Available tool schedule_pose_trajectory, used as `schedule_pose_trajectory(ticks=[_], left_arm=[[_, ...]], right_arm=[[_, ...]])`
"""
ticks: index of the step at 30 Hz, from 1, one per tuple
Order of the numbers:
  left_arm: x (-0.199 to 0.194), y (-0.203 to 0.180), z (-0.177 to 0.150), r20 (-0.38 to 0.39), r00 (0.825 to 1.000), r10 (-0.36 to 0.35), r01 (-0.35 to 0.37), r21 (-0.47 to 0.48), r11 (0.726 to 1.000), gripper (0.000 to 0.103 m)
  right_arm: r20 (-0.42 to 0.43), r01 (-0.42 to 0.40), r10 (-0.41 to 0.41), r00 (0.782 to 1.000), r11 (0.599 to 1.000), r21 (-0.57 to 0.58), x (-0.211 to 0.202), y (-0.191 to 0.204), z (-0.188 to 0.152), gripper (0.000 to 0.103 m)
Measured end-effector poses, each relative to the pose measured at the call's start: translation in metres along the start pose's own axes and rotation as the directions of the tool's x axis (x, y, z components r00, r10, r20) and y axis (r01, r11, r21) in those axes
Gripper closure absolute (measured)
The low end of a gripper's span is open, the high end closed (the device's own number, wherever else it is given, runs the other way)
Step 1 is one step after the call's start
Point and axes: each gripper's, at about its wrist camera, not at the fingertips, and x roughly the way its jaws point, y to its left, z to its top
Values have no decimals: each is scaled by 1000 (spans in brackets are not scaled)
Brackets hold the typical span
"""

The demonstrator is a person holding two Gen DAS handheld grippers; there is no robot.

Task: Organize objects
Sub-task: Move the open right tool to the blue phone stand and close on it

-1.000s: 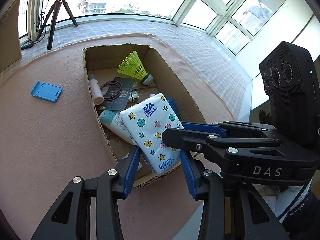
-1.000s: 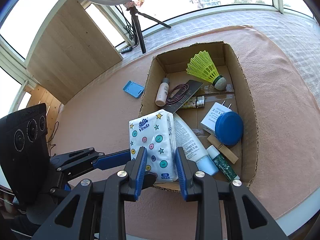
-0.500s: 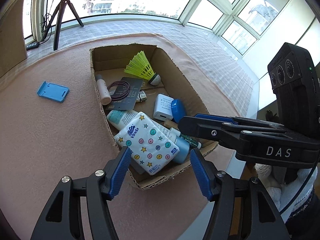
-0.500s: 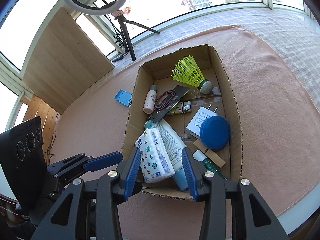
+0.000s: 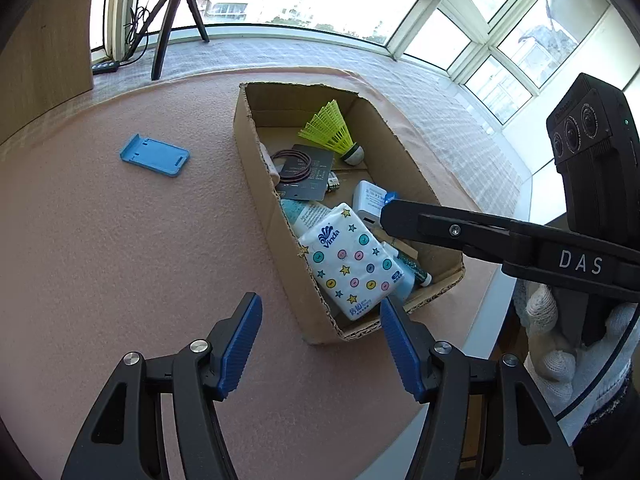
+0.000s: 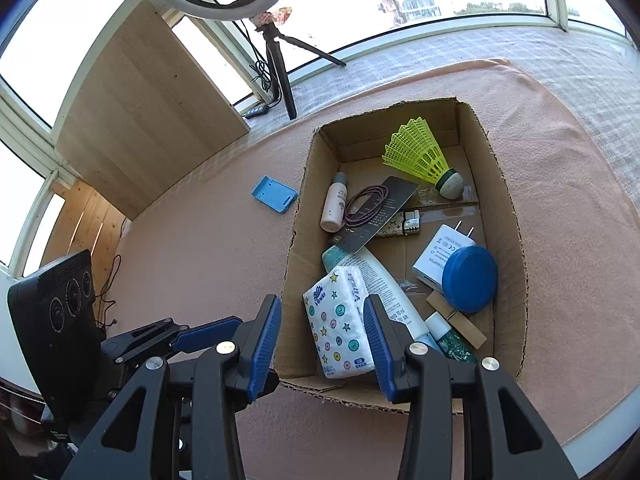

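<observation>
Now both blue-padded grippers, left (image 5: 320,334) and right (image 6: 322,336), tilt downward, jaws apart and empty, over the brown cardboard box's (image 6: 516,264) near edge.

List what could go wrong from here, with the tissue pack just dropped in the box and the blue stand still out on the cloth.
1. The tissue pack lies tilted on a white tube against the near wall of the cardboard box; it may slide or bury smaller items.
2. The right gripper hangs just above that wall; lowering could catch the rim and shove the box.
3. The blue stand lies flat on the cloth, so the left gripper may struggle to grip it.
</observation>
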Motion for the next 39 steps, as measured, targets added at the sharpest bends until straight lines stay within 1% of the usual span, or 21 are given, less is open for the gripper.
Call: schedule_pose_trajectory(ticks=[8, 14, 20, 25, 30, 33, 36, 38, 39], left_arm=[[-28, 49, -23, 14, 997, 77, -75, -90, 993, 38], [-52, 85, -41, 33, 991, 129, -122, -166, 979, 38], [-71, 115, -59, 34, 983, 180, -168, -223, 960, 38], [-86, 141, -75, 31, 977, 213, -196, -278, 940, 38], [-103, 162, -91, 36, 970, 242, -217, -332, 918, 38], [-114, 176, -103, 37, 965, 259, -229, -362, 904, 38], [-124, 188, -113, 38, 959, 279, -243, -392, 887, 38], [-132, 197, -119, 39, 957, 289, -248, -413, 877, 38], [-134, 201, -122, 40, 955, 294, -251, -420, 872, 38]], right_arm=[[4, -19, 20, 1000, 996, -89, 17, 40, 25, 64], [-6, -39, 39, 999, 988, -148, 35, 70, 41, 64], [-19, -36, 33, 999, 981, -191, 60, 95, 60, 64], [-52, 12, -25, 998, 970, -243, 93, 112, 81, 63], [-99, 53, -82, 992, 963, -263, 135, 121, 101, 63], [-143, 61, -98, 985, 968, -243, 161, 120, 112, 63], [-188, 73, -111, 976, 978, -195, 185, 112, 120, 63], [-202, 88, -123, 972, 980, -177, 197, 108, 125, 63], [-200, 107, -142, 969, 978, -178, 201, 108, 127, 63]])
